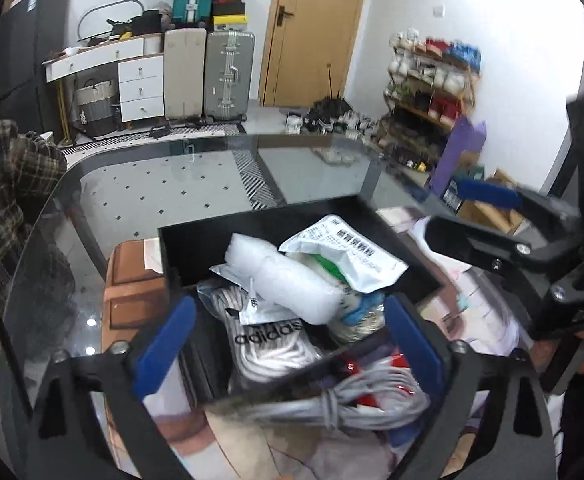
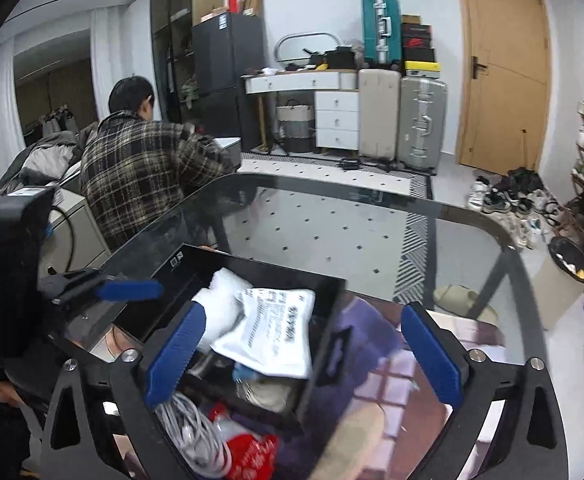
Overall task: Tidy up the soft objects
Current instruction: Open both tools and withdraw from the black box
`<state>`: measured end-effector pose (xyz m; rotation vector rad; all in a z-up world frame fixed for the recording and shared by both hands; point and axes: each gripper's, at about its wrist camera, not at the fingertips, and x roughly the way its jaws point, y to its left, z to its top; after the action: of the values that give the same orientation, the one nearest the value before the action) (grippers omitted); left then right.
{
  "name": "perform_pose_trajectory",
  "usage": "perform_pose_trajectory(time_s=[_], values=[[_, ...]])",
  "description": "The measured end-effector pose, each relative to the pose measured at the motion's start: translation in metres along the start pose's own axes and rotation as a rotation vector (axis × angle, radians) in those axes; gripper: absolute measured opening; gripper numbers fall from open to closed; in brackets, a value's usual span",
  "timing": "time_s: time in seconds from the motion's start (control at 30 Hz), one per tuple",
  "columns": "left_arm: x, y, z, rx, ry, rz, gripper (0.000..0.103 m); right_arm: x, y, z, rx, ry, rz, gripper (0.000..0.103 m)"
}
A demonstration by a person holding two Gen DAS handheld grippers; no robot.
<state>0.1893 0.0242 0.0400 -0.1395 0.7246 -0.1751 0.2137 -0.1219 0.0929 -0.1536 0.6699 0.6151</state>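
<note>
A black open box (image 1: 251, 232) stands on the glass table and holds soft things: a white foam roll (image 1: 287, 276), a white printed pouch (image 1: 344, 256), and a bagged white cord with adidas print (image 1: 267, 340). A grey cable bundle (image 1: 332, 400) and a red packet (image 1: 400, 360) lie in front of the box. My left gripper (image 1: 287, 348) is open and empty above the box's near edge. My right gripper (image 2: 304, 352) is open and empty over the box (image 2: 195, 264), pouch (image 2: 271, 328), cables (image 2: 195, 432) and red packet (image 2: 251, 456). It also shows at the right of the left wrist view (image 1: 488, 216).
The glass table (image 1: 151, 184) has a curved edge. A printed mat (image 2: 396, 380) lies under the box. A person in a plaid shirt (image 2: 139, 168) sits at the far left of the table. Suitcases (image 2: 400, 120), drawers, a door and shoe racks line the room.
</note>
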Motion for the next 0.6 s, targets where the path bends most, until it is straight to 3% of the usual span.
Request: perform_pose_trajectory(time_s=[0.23,0.6], values=[[-0.033,0.008,-0.028,-0.062,-0.048,0.060,0.103,-0.042,-0.002,-0.016,0.056,-0.046,0.012,0.103],[-0.058,0.004,-0.056,-0.061,-0.053,0.124,0.103,-0.063,0.014,-0.049,0.022,-0.001,0.028,0.103]])
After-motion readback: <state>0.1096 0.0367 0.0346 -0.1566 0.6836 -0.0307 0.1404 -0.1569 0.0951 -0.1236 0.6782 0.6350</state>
